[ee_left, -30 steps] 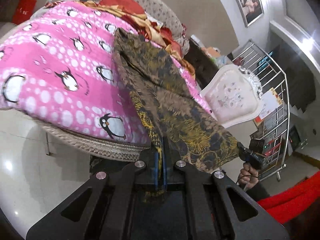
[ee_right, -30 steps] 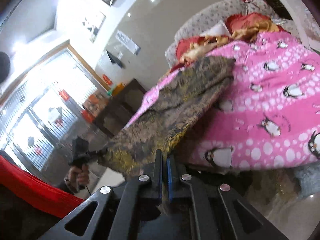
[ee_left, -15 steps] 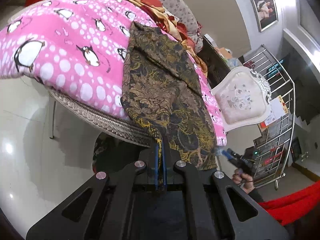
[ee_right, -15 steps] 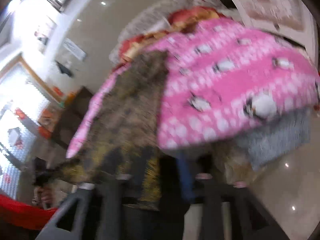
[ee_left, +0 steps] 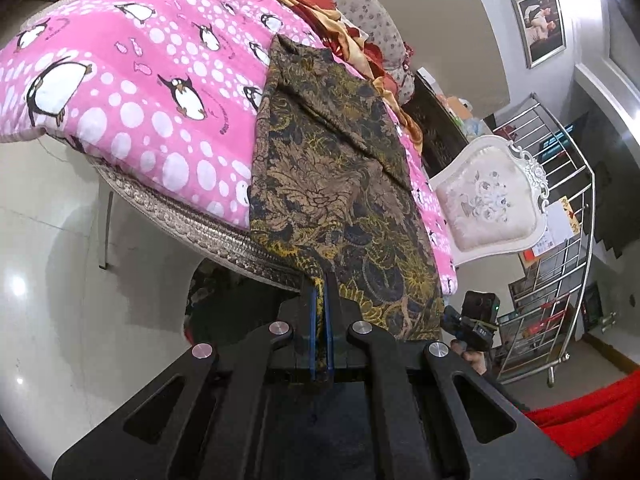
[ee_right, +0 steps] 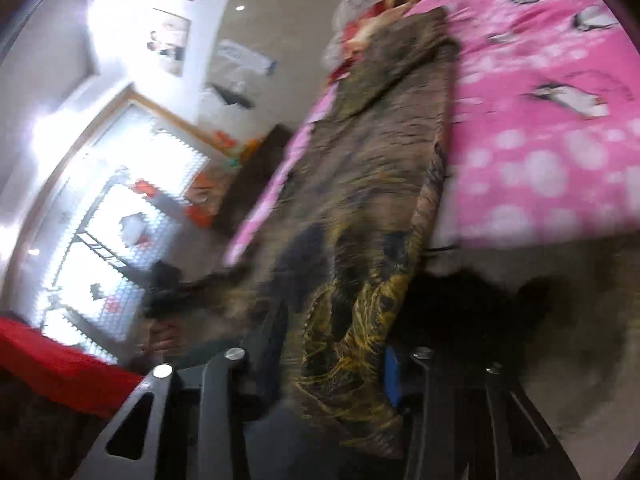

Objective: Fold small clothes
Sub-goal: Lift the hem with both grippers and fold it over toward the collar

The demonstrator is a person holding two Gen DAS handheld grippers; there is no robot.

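Observation:
A brown and gold floral garment [ee_left: 332, 168] lies lengthwise over the pink penguin blanket [ee_left: 140, 80], its near end hanging off the edge. My left gripper [ee_left: 320, 284] is shut on the garment's near left corner. In the blurred right wrist view the garment [ee_right: 360, 220] drapes between the spread fingers of my right gripper [ee_right: 336, 340], which is open. The right gripper [ee_left: 472, 320] also shows in the left wrist view at the garment's near right corner, and the left gripper [ee_right: 168, 292] shows in the right wrist view at the other corner.
Red and gold bedding [ee_left: 320, 12] is piled at the far end of the blanket. A white ornate chair [ee_left: 492, 204] and a metal railing [ee_left: 560, 264] stand to the right. A dark cabinet [ee_left: 436, 128] is behind the chair. Glossy tiled floor [ee_left: 52, 280] lies left.
My right gripper opened from shut on the garment's corner, and its view swung and blurred. My left gripper stayed shut and moved slightly; the garment now lies flatter on the blanket.

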